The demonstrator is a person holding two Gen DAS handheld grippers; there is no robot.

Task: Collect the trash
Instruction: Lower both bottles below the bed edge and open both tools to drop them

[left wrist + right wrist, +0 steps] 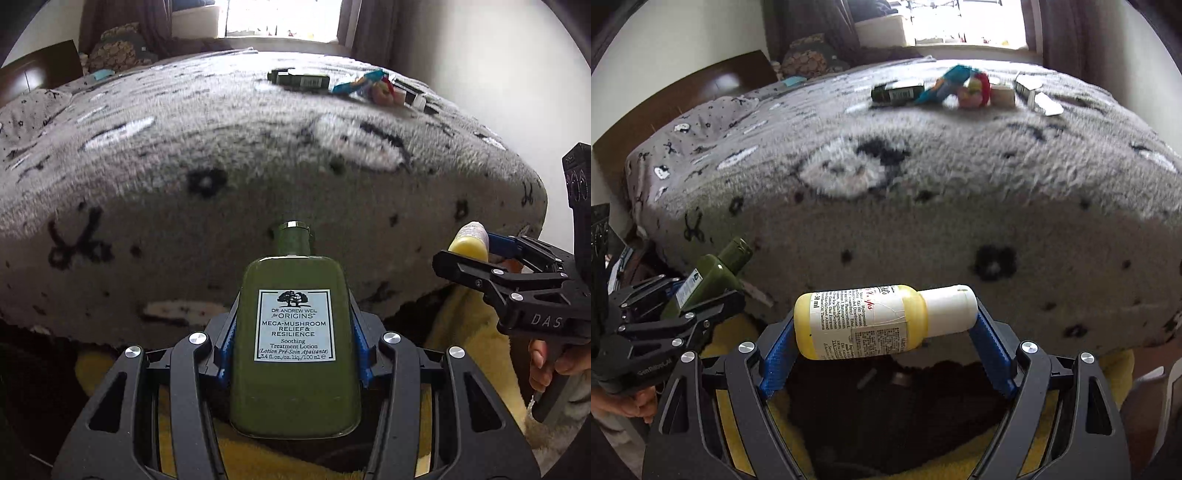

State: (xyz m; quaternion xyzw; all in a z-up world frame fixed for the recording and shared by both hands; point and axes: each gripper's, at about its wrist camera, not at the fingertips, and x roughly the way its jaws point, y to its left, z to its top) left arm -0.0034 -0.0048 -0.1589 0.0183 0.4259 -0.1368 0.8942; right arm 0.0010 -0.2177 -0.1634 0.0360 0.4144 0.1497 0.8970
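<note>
While both bottles hang over the drop spot: task judged partway through, nothing visibly let go yet.
Done so far: two pieces lifted clear of the bed [923,192], one per hand.
Left tongs [293,334]: clamped on the green lotion bottle [295,343], blue pads pressing its two flat sides.
Right tongs [884,332]: spread wide yet gripping the yellow bottle [871,321] end to end, one pad on the base, the other on the white cap [949,310].
Place of both bottles: held in the air just off the near edge of the bed, above a dark opening ringed in yellow, likely a bin or bag [886,413]; cannot tell which.
Green bottle axis: long axis in line with the tongs, neck and metal-rimmed mouth pointing away toward the bed, label facing the camera.
Yellow bottle axis: crosswise to the tongs, near level, cap toward the right of the right wrist view and raised a little.
Still to collect: dark green bottle [897,94], blue wrapper [945,86], red and yellow item [977,92], small boxes [1027,88], grouped well apart on the far side of the bed.
Next step, as judged: release both bottles into the opening, then back for the far group.
</note>
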